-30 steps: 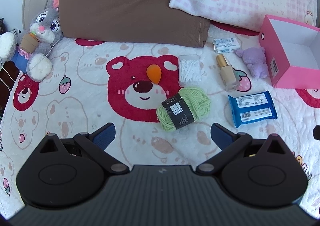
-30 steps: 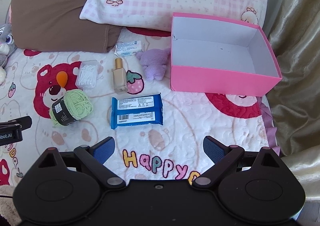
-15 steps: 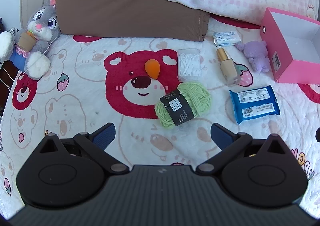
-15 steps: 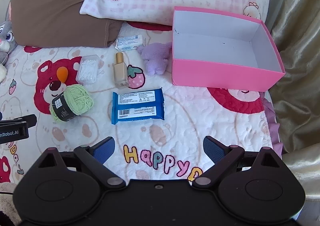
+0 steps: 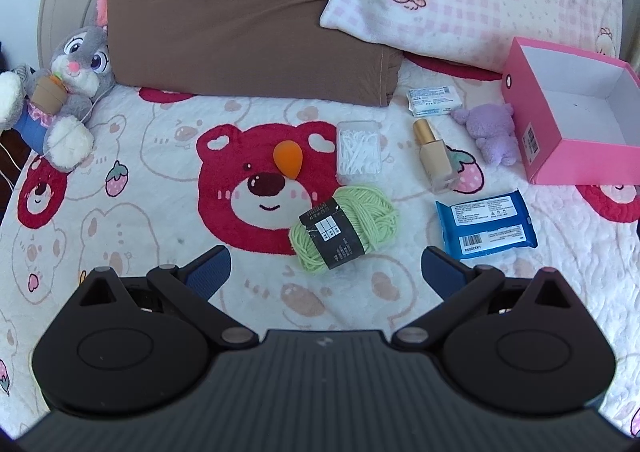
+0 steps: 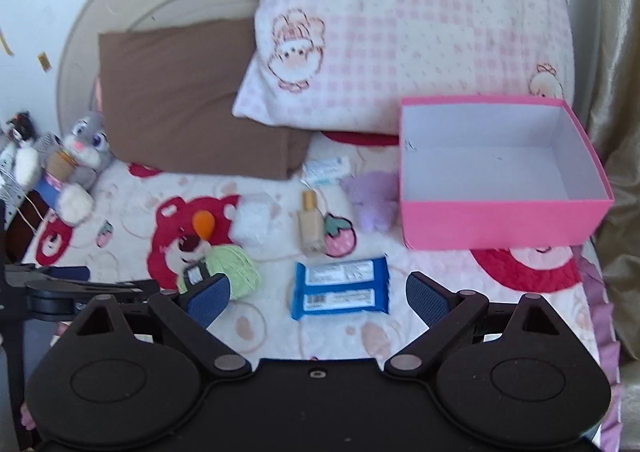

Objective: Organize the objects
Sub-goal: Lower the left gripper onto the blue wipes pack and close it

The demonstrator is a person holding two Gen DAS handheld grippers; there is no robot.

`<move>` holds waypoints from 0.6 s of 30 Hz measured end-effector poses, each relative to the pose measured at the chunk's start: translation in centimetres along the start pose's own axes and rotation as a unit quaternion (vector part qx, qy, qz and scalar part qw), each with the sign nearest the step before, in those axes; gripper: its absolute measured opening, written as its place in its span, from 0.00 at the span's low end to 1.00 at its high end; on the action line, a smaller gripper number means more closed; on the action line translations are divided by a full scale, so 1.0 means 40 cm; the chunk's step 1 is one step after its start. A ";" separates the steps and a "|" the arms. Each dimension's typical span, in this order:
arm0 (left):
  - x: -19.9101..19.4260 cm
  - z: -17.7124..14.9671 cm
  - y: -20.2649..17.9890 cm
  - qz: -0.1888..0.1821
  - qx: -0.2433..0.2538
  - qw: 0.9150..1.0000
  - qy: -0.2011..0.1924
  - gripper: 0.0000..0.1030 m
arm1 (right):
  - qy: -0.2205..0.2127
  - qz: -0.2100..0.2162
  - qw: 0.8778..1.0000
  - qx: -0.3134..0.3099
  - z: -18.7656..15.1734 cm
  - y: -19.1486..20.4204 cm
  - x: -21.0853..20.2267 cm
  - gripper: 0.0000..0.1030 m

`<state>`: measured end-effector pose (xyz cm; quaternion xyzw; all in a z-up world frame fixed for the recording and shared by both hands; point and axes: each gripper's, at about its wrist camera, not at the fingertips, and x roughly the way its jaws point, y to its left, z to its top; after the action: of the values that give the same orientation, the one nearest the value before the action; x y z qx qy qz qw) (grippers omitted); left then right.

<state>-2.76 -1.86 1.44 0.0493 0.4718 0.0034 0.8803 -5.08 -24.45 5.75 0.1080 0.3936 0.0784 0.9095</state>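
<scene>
Right hand-held gripper (image 6: 318, 292): lowered toward blue wipes pack (image 6: 341, 289) since a second ago, jaws wide, empty. Left hand-held gripper (image 5: 324, 264): wide, empty, nearer green yarn ball (image 5: 345, 227). Pink box (image 6: 500, 226): empty; sorting unstarted.

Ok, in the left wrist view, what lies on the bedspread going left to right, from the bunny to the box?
Bunny plush → orange sponge → cotton swab case → foundation bottle → purple plush → pink box.
</scene>
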 end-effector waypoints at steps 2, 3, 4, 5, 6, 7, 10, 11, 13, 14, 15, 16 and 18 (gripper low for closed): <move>-0.004 0.000 -0.011 -0.013 0.003 1.000 -0.008 1.00 | -0.014 0.014 1.000 0.015 0.002 -0.020 0.006 0.94; -0.002 0.000 -0.017 -0.021 -0.001 1.000 -0.012 1.00 | -0.019 0.020 0.999 0.030 -0.001 -0.038 0.016 0.94; 0.004 -0.003 -0.022 -0.026 -0.007 0.999 -0.017 1.00 | -0.021 0.026 0.999 0.042 -0.006 -0.057 0.030 0.94; 0.010 -0.007 -0.028 -0.032 -0.011 0.999 -0.022 1.00 | -0.017 0.031 0.998 0.053 -0.012 -0.075 0.047 0.94; 0.019 -0.011 -0.035 -0.037 -0.013 0.999 -0.027 1.00 | -0.005 0.035 0.998 0.057 -0.016 -0.093 0.073 0.94; 0.025 -0.017 -0.044 -0.042 -0.013 0.998 -0.037 1.00 | 0.020 0.034 0.998 0.055 -0.023 -0.110 0.110 0.94; 0.047 -0.036 -0.080 -0.053 0.005 0.996 -0.070 1.00 | 0.052 0.012 0.996 0.067 -0.059 -0.148 0.196 0.94; 0.060 -0.038 -0.092 -0.055 0.008 0.996 -0.071 1.00 | 0.060 0.011 0.996 0.068 -0.069 -0.156 0.220 0.94; 0.095 -0.042 -0.111 -0.062 0.006 0.996 -0.069 1.00 | 0.070 0.003 0.996 0.051 -0.086 -0.155 0.260 0.94; 0.112 -0.044 -0.118 -0.066 0.007 0.995 -0.068 1.00 | 0.071 -0.004 0.997 0.027 -0.091 -0.147 0.275 0.94; 0.134 -0.048 -0.127 -0.071 0.009 0.995 -0.069 0.99 | 0.068 -0.022 0.997 -0.010 -0.096 -0.131 0.287 0.94; 0.149 -0.052 -0.134 -0.071 0.012 0.994 -0.079 0.98 | 0.060 -0.049 0.995 -0.056 -0.100 -0.109 0.298 0.94; 0.172 -0.060 -0.145 -0.062 0.007 0.993 -0.097 0.98 | 0.039 -0.088 0.984 -0.150 -0.114 -0.067 0.312 0.94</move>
<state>-1.15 -7.07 -6.12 0.0262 0.3866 -0.0595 0.9199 0.19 -23.59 -6.69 -0.0681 0.4204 0.0603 0.9028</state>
